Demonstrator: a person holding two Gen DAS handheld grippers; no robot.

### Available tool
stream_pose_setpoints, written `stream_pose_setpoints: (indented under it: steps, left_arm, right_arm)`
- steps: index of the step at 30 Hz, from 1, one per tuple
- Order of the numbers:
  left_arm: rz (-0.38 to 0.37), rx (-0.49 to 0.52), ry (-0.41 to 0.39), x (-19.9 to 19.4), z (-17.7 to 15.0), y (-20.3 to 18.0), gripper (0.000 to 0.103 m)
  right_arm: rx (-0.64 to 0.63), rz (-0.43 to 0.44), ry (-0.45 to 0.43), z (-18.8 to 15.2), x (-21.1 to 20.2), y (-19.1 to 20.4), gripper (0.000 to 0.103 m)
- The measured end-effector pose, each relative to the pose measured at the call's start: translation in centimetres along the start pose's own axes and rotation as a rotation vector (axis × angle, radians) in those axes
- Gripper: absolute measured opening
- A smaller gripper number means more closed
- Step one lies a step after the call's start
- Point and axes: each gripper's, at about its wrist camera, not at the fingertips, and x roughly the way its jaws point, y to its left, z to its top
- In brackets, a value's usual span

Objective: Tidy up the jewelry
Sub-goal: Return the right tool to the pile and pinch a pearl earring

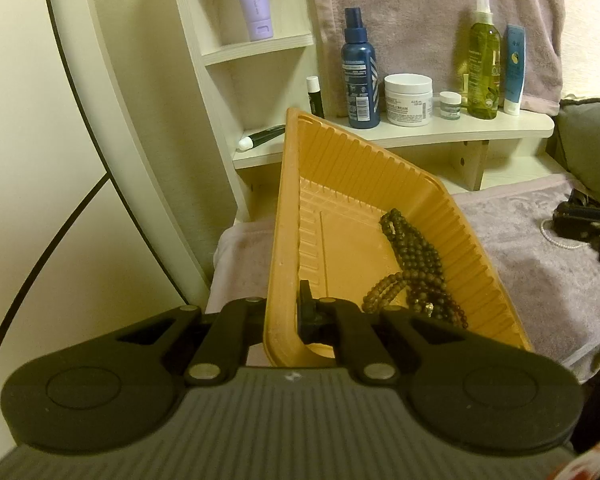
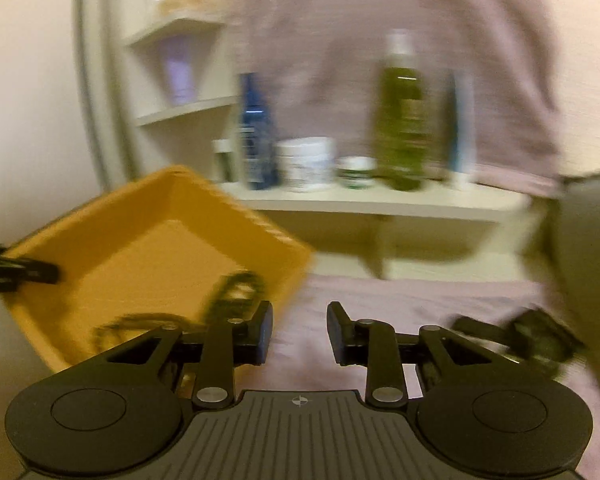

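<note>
My left gripper (image 1: 286, 316) is shut on the near rim of an orange plastic tray (image 1: 360, 184) and holds it tilted up on one side. Dark beaded bracelets (image 1: 414, 268) lie piled against the tray's lower right wall. A white pearl strand (image 1: 560, 240) lies on the mauve towel (image 1: 540, 280) at the right, beside the right gripper's black parts. In the blurred right wrist view my right gripper (image 2: 299, 330) is open and empty above the towel (image 2: 380, 308), just right of the tray (image 2: 140, 240) with the beads (image 2: 236, 292) in it.
A white shelf (image 1: 440, 132) behind the tray carries a blue spray bottle (image 1: 360, 76), a white cream jar (image 1: 408, 100), a small jar, a green oil bottle (image 1: 483, 60) and a blue tube. A lavender tube stands on an upper shelf. A dark object (image 2: 540, 340) lies on the towel at right.
</note>
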Motion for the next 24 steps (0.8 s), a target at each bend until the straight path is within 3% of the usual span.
stream_pose_setpoints:
  steps: [7,11,16,24]
  left_arm:
    - [0.001,0.002,0.000,-0.1,0.0,0.0,0.005]
    - [0.003,0.005,-0.001,-0.2,0.0,-0.1,0.005]
    - [0.004,0.006,0.001,-0.2,-0.1,-0.1,0.005]
    - [0.007,0.011,0.002,-0.1,-0.1,-0.2,0.005]
  right_arm:
    - [0.084,-0.258,0.065,-3.2,-1.9,-6.6,0.031]
    - [0.116,-0.360,0.071,-4.2,-3.0,-9.4,0.031]
    - [0.114,-0.407,0.075,-4.6,-3.1,-11.4,0.031]
    - [0.070,-0.392,0.117,-5.0,-1.3,-11.9,0.030]
